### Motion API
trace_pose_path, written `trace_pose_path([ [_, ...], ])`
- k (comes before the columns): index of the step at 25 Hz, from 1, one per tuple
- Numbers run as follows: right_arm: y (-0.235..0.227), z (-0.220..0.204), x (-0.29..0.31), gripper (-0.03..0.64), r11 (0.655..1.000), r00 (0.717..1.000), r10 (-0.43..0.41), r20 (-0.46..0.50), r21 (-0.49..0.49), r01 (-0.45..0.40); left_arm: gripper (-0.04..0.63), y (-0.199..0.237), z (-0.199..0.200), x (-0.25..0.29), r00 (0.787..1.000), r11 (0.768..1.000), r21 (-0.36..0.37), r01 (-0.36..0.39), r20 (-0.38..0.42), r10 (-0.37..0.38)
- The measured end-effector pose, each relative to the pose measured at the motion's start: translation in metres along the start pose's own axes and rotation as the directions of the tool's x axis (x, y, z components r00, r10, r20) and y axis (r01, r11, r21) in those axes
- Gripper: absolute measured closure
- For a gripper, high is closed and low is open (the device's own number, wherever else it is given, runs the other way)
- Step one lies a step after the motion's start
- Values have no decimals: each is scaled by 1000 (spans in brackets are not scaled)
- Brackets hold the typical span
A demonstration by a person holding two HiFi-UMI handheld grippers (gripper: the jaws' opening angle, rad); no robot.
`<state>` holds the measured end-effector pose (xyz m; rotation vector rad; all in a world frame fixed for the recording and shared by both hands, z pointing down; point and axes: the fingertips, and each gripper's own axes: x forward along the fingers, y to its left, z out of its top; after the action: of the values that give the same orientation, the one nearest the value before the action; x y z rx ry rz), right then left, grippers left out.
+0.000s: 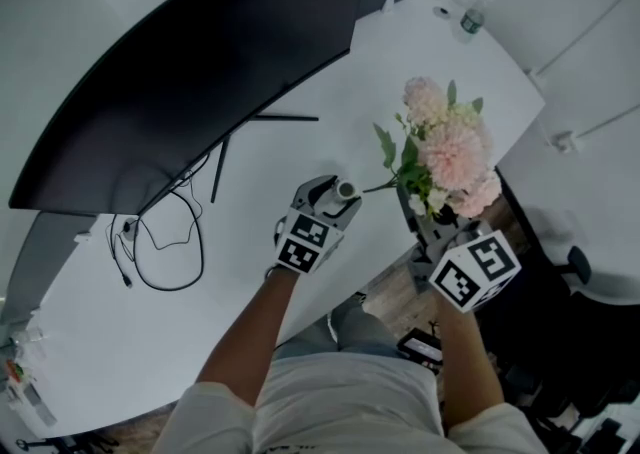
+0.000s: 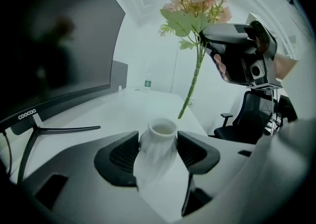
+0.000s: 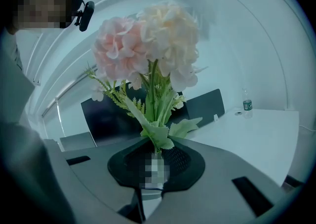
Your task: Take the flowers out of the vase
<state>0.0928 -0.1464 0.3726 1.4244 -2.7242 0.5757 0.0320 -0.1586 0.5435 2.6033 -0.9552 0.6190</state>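
Note:
A small white ribbed vase (image 2: 157, 151) stands on the white table (image 1: 420, 62), and my left gripper (image 2: 158, 145) is shut on its body. In the head view the vase (image 1: 346, 188) shows just ahead of the left gripper (image 1: 333, 200). A bunch of pink and cream flowers (image 1: 450, 152) hangs clear of the vase, with my right gripper (image 3: 157, 168) shut on the green stems just under the leaves. In the left gripper view the stem's lower end (image 2: 181, 113) floats above and beyond the vase mouth. The right gripper (image 1: 432, 220) is to the right of the vase, over the table's edge.
A large curved monitor (image 1: 200, 62) on a thin stand fills the table's far left, with looped cables (image 1: 165, 242) in front of it. A water bottle (image 1: 472, 18) stands at the far corner. A black office chair (image 2: 247, 114) sits off the table's right side.

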Motion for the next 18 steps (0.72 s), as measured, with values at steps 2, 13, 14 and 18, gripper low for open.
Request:
trace_pose_path([
  [2, -2, 0, 0, 554, 1000, 1000, -4, 0, 1, 4, 347, 2, 0, 0, 1000, 1000, 2, 0, -3, 0],
  [13, -5, -4, -12, 554, 1000, 1000, -13, -2, 4, 13, 323, 4, -2, -4, 1000, 1000, -1, -7, -10, 7],
  [14, -5, -4, -13, 554, 1000, 1000, -13, -2, 3, 13, 321, 4, -1, -6, 1000, 1000, -1, -8, -9, 8],
  [18, -5, -5, -13, 554, 1000, 1000, -10, -8, 4, 10, 319, 5, 3, -11, 1000, 1000, -6, -18, 2, 18],
])
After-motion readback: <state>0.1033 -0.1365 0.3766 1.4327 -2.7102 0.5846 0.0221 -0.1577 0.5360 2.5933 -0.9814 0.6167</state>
